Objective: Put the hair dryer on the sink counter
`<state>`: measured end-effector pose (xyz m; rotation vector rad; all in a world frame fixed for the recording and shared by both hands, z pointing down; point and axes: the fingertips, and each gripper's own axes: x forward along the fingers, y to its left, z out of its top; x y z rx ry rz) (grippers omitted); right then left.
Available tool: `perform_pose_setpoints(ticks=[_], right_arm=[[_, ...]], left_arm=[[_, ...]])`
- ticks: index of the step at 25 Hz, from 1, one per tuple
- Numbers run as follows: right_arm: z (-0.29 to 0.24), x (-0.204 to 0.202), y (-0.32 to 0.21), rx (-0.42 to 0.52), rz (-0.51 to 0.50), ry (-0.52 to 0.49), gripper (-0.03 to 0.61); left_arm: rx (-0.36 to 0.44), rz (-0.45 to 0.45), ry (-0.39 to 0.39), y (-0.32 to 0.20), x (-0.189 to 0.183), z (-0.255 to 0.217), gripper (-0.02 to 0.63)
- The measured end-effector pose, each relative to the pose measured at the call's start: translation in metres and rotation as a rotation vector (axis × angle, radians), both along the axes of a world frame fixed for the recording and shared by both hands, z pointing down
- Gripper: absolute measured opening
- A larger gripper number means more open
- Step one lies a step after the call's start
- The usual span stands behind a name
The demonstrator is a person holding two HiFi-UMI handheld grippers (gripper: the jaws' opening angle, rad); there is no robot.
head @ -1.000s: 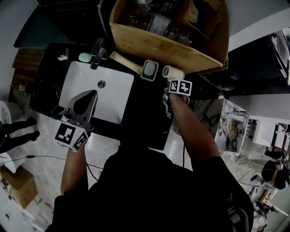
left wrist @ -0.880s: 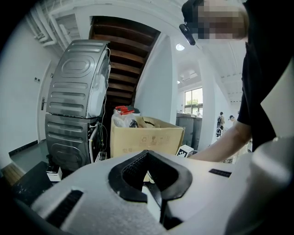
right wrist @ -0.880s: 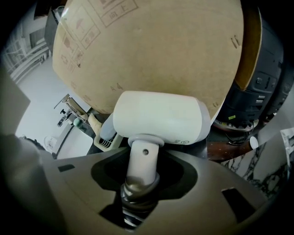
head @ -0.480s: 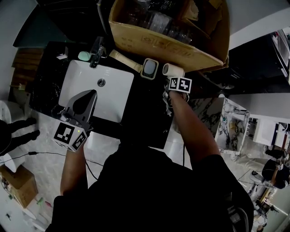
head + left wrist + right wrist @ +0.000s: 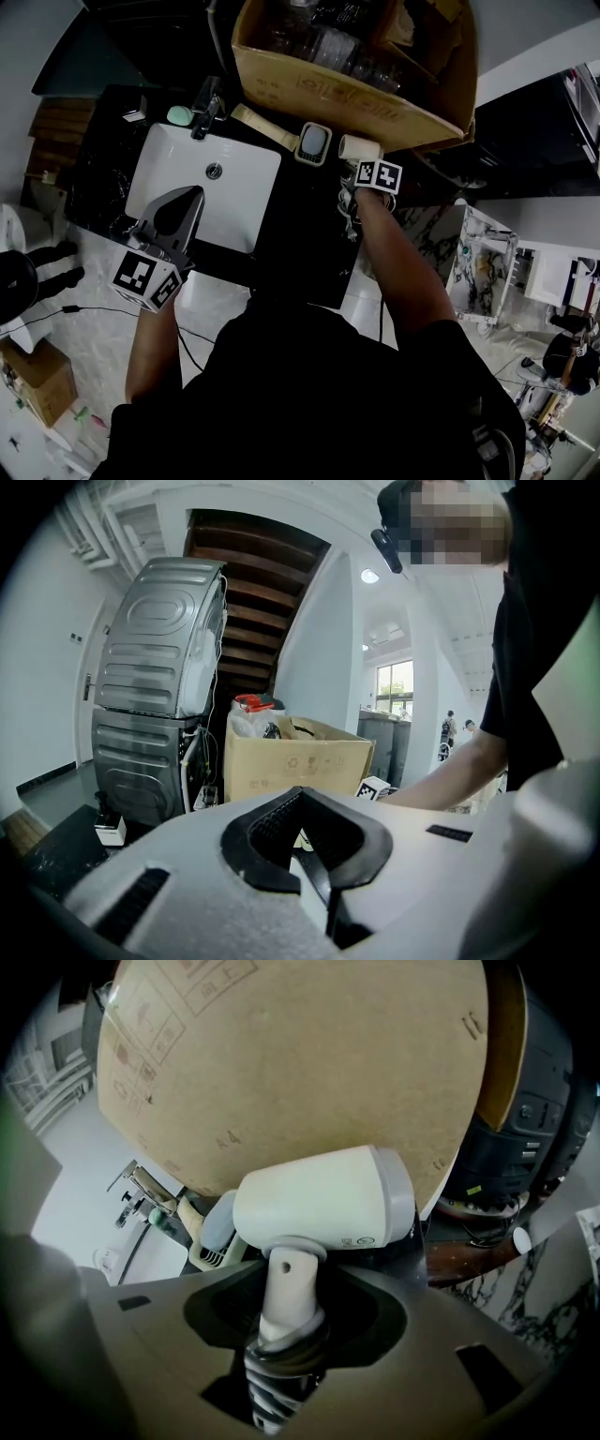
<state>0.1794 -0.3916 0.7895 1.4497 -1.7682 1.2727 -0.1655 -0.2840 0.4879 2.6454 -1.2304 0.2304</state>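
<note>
The cream hair dryer (image 5: 359,148) lies on the black sink counter (image 5: 309,234), right of the white basin (image 5: 234,202) and just under the cardboard box. My right gripper (image 5: 364,161) points down at it. In the right gripper view the dryer's handle (image 5: 286,1288), with the cord wound round its lower end, sits between the jaws with dark gaps on both sides. These jaws have just been opening and stand open round the handle. My left gripper (image 5: 186,195) hovers over the basin's front edge. Its fingertips (image 5: 302,799) meet with nothing between them.
A big open cardboard box (image 5: 347,94) full of items overhangs the counter's back. A grey-and-cream device (image 5: 312,142) and a cream handle (image 5: 258,127) lie left of the dryer. The faucet (image 5: 204,108) stands behind the basin. Cables hang off the counter's right edge.
</note>
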Motion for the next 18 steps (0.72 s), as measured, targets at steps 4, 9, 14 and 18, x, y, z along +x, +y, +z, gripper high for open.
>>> perform_pose_setpoints(ticks=[4, 9, 14, 18], right_arm=[[-0.003, 0.000, -0.001, 0.003, -0.012, 0.012, 0.190], [-0.006, 0.001, -0.002, 0.011, 0.008, 0.000, 0.193], [-0.010, 0.003, -0.001, 0.011, 0.011, -0.006, 0.193], [-0.014, 0.003, -0.002, 0.018, 0.015, -0.008, 0.189]], left_arm=[[-0.004, -0.014, 0.002, 0.002, -0.006, -0.002, 0.012], [-0.005, -0.006, 0.005, 0.005, -0.005, 0.001, 0.013], [-0.004, -0.014, 0.014, 0.008, -0.004, -0.003, 0.014], [-0.003, -0.011, 0.012, 0.010, -0.005, -0.004, 0.012]])
